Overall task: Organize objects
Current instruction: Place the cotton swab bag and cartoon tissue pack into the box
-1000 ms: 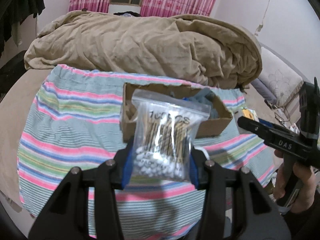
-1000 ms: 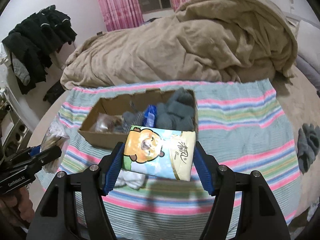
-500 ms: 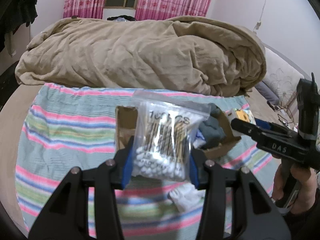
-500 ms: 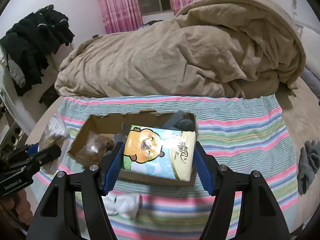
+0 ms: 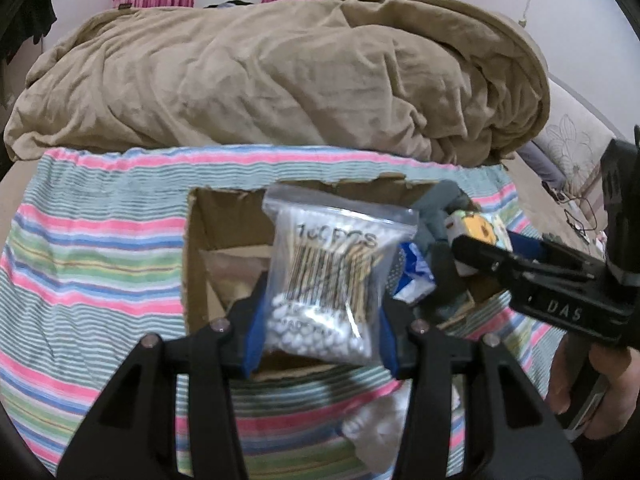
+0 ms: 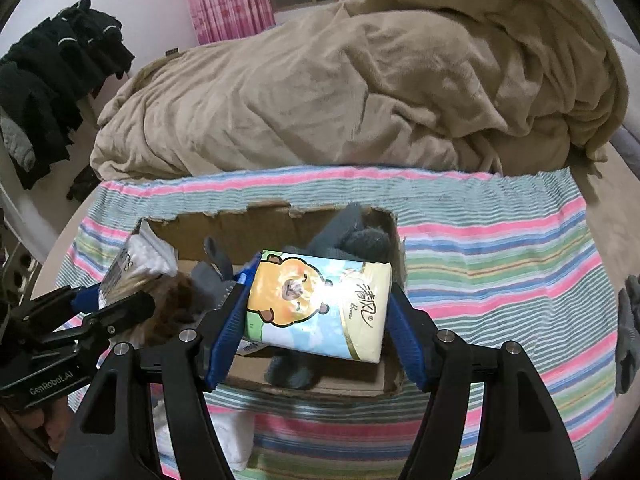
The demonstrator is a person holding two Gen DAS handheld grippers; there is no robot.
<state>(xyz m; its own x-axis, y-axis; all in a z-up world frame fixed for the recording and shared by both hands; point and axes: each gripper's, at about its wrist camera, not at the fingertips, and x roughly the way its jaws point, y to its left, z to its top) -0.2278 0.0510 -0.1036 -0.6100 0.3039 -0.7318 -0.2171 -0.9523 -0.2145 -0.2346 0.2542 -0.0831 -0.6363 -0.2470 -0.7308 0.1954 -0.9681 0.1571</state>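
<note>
My left gripper (image 5: pixel 320 328) is shut on a clear bag of cotton swabs (image 5: pixel 332 280) and holds it over the left part of the open cardboard box (image 5: pixel 192 264). My right gripper (image 6: pixel 316 320) is shut on a tissue pack with a cartoon bear (image 6: pixel 320 304) and holds it over the right part of the same box (image 6: pixel 396 240). The box holds grey socks (image 6: pixel 360 236), a blue-and-white packet (image 5: pixel 412 276) and a brown item (image 6: pixel 176 300). The left gripper also shows in the right wrist view (image 6: pixel 116 300).
The box sits on a striped cloth (image 6: pixel 500 248) on the bed. A heaped tan blanket (image 6: pixel 360 92) lies behind it. A white sock (image 5: pixel 380 428) lies on the cloth in front of the box. A dark grey sock (image 6: pixel 628 332) lies at the far right. Black clothes (image 6: pixel 52 92) hang at the left.
Both grippers have moved forward and down with their loads, from in front of the box to over its opening. The box now looks larger and closer in both views.
</note>
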